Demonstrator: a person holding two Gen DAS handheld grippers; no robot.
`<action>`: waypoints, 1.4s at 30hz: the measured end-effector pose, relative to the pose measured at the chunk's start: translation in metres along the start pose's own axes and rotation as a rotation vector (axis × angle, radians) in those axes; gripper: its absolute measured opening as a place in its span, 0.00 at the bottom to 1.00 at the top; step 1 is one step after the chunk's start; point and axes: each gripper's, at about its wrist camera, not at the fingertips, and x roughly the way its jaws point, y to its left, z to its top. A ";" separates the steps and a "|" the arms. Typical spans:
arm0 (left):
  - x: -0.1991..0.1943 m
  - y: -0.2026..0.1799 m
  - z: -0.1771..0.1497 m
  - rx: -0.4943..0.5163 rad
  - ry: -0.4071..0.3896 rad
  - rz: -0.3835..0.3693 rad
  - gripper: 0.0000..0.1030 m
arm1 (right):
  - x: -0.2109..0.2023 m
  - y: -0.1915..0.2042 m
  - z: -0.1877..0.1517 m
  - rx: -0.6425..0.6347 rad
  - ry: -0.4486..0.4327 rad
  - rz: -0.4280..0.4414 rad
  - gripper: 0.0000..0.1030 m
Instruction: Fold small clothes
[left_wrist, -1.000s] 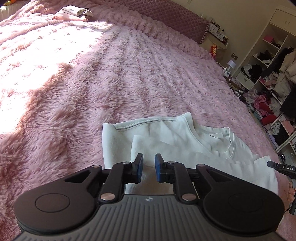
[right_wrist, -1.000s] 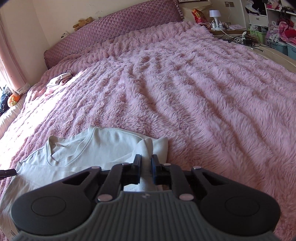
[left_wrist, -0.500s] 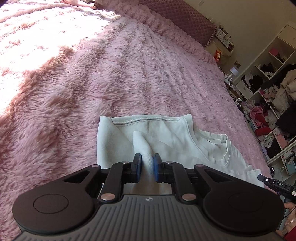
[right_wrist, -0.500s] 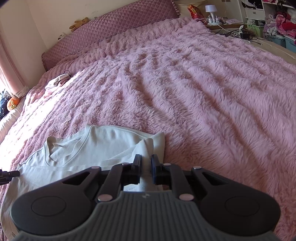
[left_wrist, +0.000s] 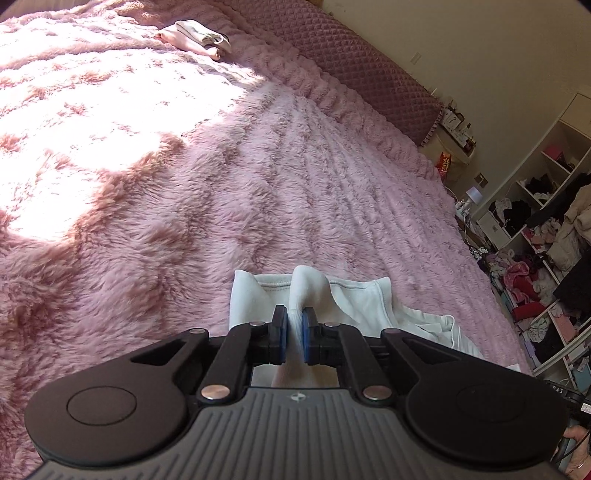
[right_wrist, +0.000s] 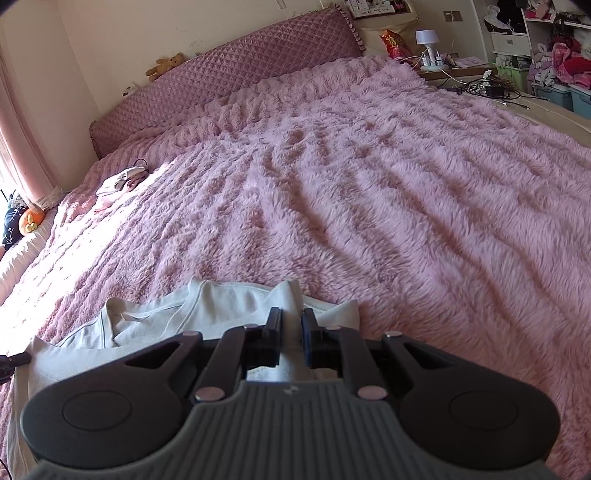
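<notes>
On my left camera, my left gripper (left_wrist: 294, 331) is pinched tight on a bump of the small white cotton shirt (left_wrist: 354, 306), which lies on the fluffy pink fur bed blanket (left_wrist: 221, 192). The gripper's body hides the shirt's near part. On my right camera, my right gripper (right_wrist: 291, 332) is clamped on a raised fold at the shirt's (right_wrist: 221, 306) other end. The shirt's bottom is cut off there too. A little pale cloth pile (right_wrist: 120, 181) far away is too small to make out.
</notes>
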 end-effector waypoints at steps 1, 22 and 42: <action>0.006 0.001 -0.004 0.018 0.006 0.024 0.08 | 0.007 0.001 -0.002 -0.018 0.008 -0.024 0.06; -0.100 0.042 -0.056 -0.054 0.027 -0.137 0.41 | -0.109 -0.034 -0.061 0.019 0.029 0.118 0.46; -0.115 0.034 -0.107 0.033 0.108 -0.088 0.10 | -0.135 -0.032 -0.113 0.051 0.153 0.057 0.02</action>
